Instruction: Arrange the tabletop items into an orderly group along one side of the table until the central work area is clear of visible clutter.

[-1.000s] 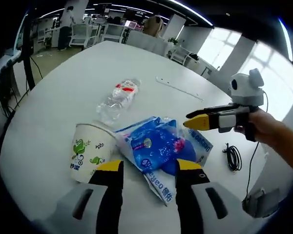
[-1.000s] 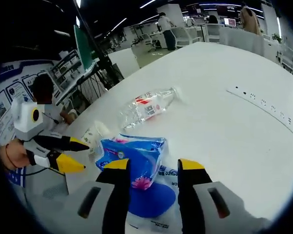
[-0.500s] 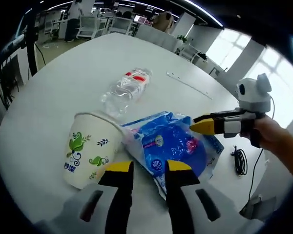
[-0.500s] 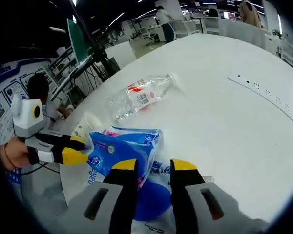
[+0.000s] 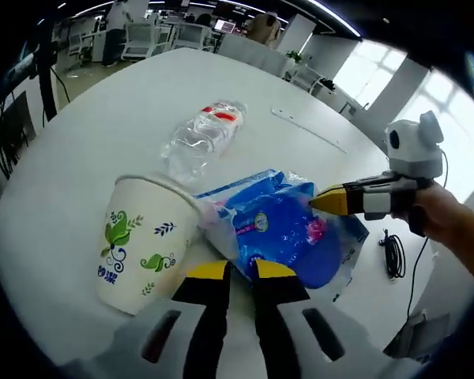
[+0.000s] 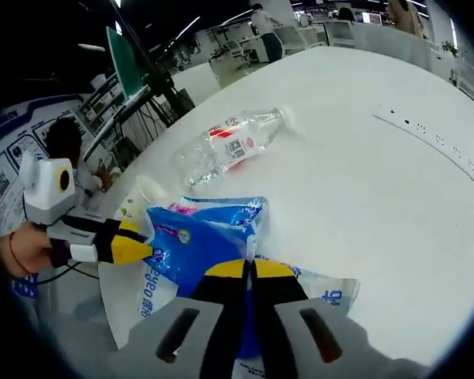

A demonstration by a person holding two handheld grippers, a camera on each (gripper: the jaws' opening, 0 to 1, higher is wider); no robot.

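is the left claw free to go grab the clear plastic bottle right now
Probably not: the left claw looks shut on the blue plastic pack. The clear plastic bottle lies beyond it, on open white table.

An open-plan office. Beyond the big white bench (image 5: 87,134) stand rows of desks (image 6: 316,35) with monitors (image 6: 371,16) and white chairs (image 5: 142,35), under long ceiling strip lights (image 5: 324,12), with tall windows (image 5: 371,67) along one side. A few people (image 5: 114,31) stand among the desks, and a poster board (image 6: 8,150) stands at the edge.

Blue bag (image 6: 191,246): white lettering, unreadable. Paper cup (image 5: 142,241): blue characters, illegible.
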